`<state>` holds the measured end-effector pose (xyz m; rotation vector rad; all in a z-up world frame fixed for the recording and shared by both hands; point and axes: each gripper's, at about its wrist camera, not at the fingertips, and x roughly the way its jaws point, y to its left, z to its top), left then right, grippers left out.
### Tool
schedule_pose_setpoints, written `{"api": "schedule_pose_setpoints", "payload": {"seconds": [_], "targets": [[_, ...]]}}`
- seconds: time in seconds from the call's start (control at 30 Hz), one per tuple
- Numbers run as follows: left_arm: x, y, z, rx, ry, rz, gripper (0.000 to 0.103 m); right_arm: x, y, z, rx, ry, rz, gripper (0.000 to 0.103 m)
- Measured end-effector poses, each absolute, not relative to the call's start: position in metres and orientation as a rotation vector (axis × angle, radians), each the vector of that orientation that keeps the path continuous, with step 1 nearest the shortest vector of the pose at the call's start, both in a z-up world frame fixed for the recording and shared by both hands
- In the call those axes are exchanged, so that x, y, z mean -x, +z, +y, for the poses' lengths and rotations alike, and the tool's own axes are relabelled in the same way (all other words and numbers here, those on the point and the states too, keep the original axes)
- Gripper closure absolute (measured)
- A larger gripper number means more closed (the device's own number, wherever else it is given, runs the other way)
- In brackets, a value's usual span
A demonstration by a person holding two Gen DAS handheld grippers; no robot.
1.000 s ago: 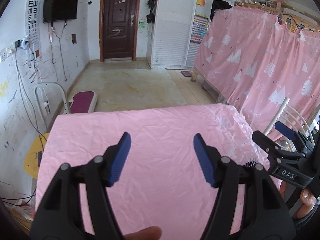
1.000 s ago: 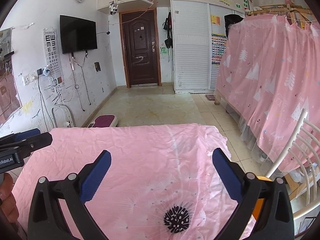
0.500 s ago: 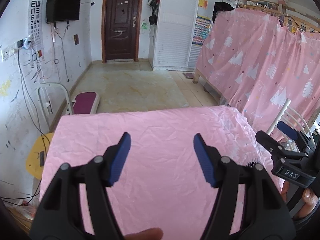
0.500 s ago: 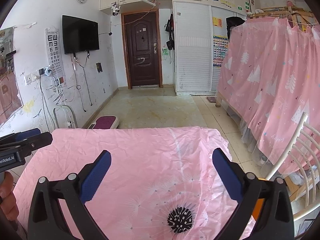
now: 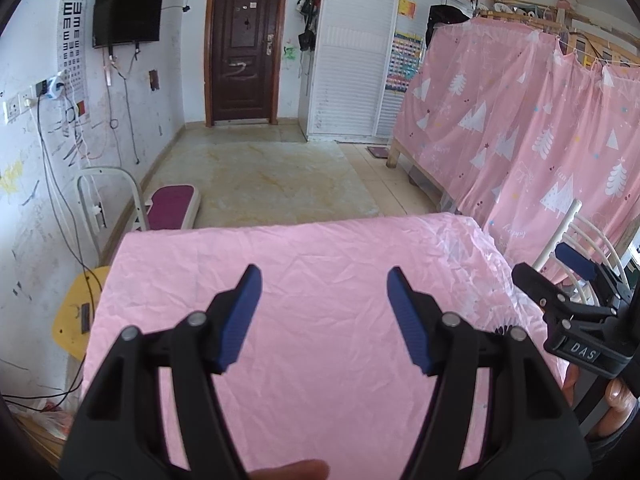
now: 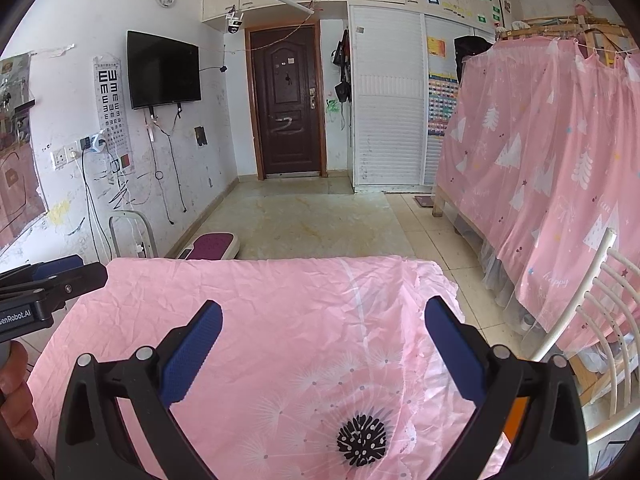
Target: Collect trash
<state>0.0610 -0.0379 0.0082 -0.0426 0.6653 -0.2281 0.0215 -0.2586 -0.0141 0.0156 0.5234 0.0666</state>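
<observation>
The left tool (image 5: 324, 276) hangs over the tabletop (image 5: 320, 248), which is covered by a wrinkled pink cloth. Its two blue pads (image 5: 242, 316) stand apart and nothing is between them. The right tool (image 6: 324, 322) hangs over the same tabletop, with its blue pads (image 6: 190, 358) spread wide and nothing between them either. Neither tool touches the cloth.

On the tabletop, close in front of the right tool, is a printed black dandelion (image 6: 362, 440) with white dandelion puffs around it. No trash shows on the tabletop in either view.

To the right of the tabletop stands a white chair (image 6: 600, 320), and past it a bed hung with a pink curtain (image 6: 540, 184) that has white trees on it. To the left of the tabletop is a yellow stool (image 5: 76, 320). Beyond the tabletop lies a bare floor, then a dark brown door (image 6: 290, 104). A black TV (image 6: 164, 70) and an eye chart (image 6: 112, 100) hang on the wall left of the door.
</observation>
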Motion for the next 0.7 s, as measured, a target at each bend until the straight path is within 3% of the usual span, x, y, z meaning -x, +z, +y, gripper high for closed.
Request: {"api": "schedule_pose_setpoints", "payload": {"seconds": [0.7], "targets": [[-0.0614,0.0111,-0.0357,0.041,-0.225,0.663,0.041,-0.0211,-0.0131,-0.2564,-0.014,0.069,0.524,0.012]]}}
